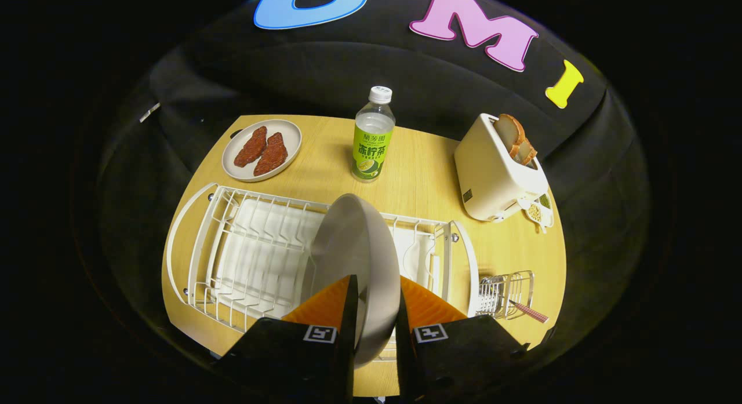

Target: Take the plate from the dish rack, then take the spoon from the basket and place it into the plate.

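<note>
Wooden table (417,184), seen from above along the gripper's fingers. Left to right:

One small plate (262,149) at the far left corner of the table, two reddish-brown meat pieces (262,150) lying side by side on it.

One white wire dish rack (255,256) across the near half of the table, white drip tray under the wires. Slots to the left of the fingers stand bare.

One grey plate (353,247), on edge, tilted, its lower rim between the two fingers. Gripper (374,311) nearly closed, both fingers pressing on the plate's rim, one to each face. Plate sits over the right part of the rack; whether it touches the wires, cannot tell.

One plastic bottle (373,134), upright, white cap, green label, beyond the rack and beyond the plate, mid-table.

One white toaster (493,172) at the far right, two bread slices (516,138) standing up out of its slot. Something small and pale lies against its near right foot, too small to make out.

One wire basket (507,294) just beside the rack's right end, near the table's edge. One spoon (527,311) in it, handle sticking out to the right over the basket's rim
</note>
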### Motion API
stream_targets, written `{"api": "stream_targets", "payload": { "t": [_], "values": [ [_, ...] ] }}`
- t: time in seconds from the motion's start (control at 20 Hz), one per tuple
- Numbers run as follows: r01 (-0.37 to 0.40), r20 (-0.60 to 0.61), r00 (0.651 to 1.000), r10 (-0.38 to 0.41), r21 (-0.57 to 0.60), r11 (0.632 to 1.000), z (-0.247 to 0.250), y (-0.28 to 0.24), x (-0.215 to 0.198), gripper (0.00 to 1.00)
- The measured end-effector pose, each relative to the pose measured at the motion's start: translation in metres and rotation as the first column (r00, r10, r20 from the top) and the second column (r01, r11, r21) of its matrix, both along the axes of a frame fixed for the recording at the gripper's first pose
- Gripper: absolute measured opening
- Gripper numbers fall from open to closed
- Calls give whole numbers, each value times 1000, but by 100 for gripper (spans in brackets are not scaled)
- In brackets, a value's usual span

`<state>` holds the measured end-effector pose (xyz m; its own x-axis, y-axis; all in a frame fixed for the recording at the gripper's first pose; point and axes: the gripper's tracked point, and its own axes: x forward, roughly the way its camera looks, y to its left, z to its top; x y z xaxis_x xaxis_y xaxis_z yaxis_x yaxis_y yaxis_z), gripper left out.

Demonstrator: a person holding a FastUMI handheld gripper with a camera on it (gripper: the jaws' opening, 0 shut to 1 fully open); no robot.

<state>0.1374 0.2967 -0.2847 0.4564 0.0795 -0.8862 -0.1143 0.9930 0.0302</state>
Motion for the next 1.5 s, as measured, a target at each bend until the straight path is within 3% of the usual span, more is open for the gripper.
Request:
{"api": "stream_targets", "payload": {
  "t": [0.2, 0.5, 0.75, 0.9, 1.1, 1.25, 1.5],
  "values": [
    [-37, 61, 997, 41, -62, 997, 24, -6, 24, 27],
    [-111, 163, 977, 136, -154, 982, 62, -13, 47, 26],
    [-122, 235, 966, 103, 68, 990, 101, -24, 29, 26],
    [-105, 264, 964, 37, 249, 963, 132, -49, 5, 26],
    [-46, 276, 959, -62, 367, 929, 150, -112, -32, 26],
    [20, 229, 964, -134, 441, 897, 142, -155, -71, 26],
    [96, 119, 976, -180, 507, 857, 89, -202, -145, 26]
  ]
}}
